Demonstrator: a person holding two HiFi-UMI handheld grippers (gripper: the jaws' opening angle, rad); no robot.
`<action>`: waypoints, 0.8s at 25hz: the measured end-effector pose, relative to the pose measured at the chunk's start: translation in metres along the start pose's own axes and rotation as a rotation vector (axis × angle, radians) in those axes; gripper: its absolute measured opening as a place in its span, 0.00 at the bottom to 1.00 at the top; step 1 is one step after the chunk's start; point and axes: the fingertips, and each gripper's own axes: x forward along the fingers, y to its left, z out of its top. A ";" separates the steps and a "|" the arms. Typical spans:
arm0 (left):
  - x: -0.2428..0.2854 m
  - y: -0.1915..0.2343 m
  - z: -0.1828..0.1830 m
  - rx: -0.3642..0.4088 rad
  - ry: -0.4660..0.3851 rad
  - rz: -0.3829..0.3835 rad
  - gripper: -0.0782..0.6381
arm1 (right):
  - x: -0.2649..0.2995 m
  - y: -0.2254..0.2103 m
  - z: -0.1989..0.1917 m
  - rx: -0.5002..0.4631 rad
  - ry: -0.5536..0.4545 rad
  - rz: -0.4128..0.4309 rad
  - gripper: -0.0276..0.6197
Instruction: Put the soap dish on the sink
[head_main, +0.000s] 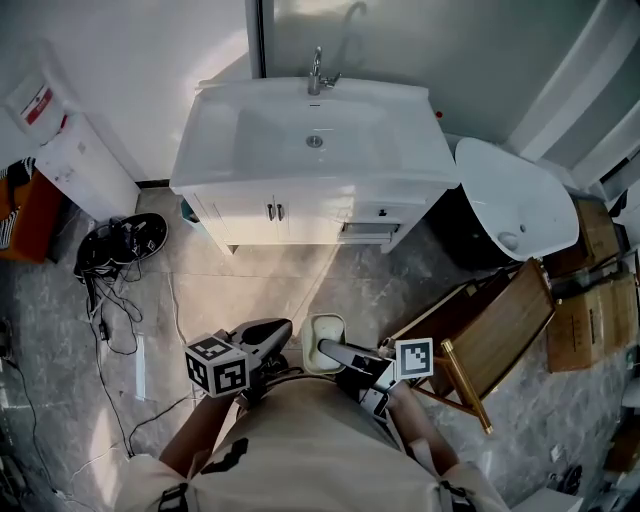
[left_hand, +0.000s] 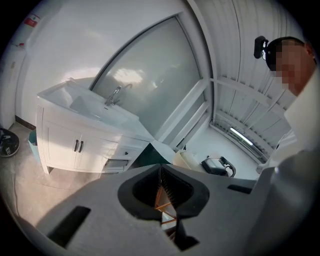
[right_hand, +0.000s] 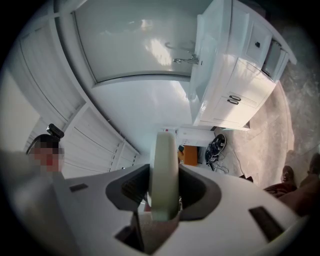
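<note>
The cream soap dish (head_main: 325, 329) hangs over the floor in front of me, with my right gripper (head_main: 323, 349) shut on it. In the right gripper view the soap dish (right_hand: 165, 175) stands edge-on between the pads. My left gripper (head_main: 268, 334) is just left of the dish, its jaws shut and empty. The left gripper view looks past its closed pads (left_hand: 161, 186) at the soap dish (left_hand: 187, 160). The white sink (head_main: 312, 135) with its faucet (head_main: 317, 72) tops a vanity further ahead, well apart from both grippers. The sink (left_hand: 89, 106) also shows in the left gripper view.
Right of the vanity sits a white oval fixture (head_main: 517, 196) on a dark base. A wooden folding chair (head_main: 489, 333) and cardboard boxes (head_main: 592, 300) lie at the right. A white dispenser (head_main: 82, 162) and a tangle of cables (head_main: 121, 244) are at the left on the grey tiles.
</note>
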 end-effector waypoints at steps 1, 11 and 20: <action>0.003 -0.002 -0.001 0.003 0.004 -0.002 0.14 | -0.004 -0.002 0.001 0.010 -0.008 -0.004 0.30; 0.018 -0.017 -0.006 0.011 0.012 0.032 0.14 | -0.030 -0.014 0.013 0.047 -0.013 -0.020 0.30; 0.022 -0.027 -0.019 0.010 0.038 0.125 0.14 | -0.037 -0.025 0.011 0.082 0.093 -0.024 0.30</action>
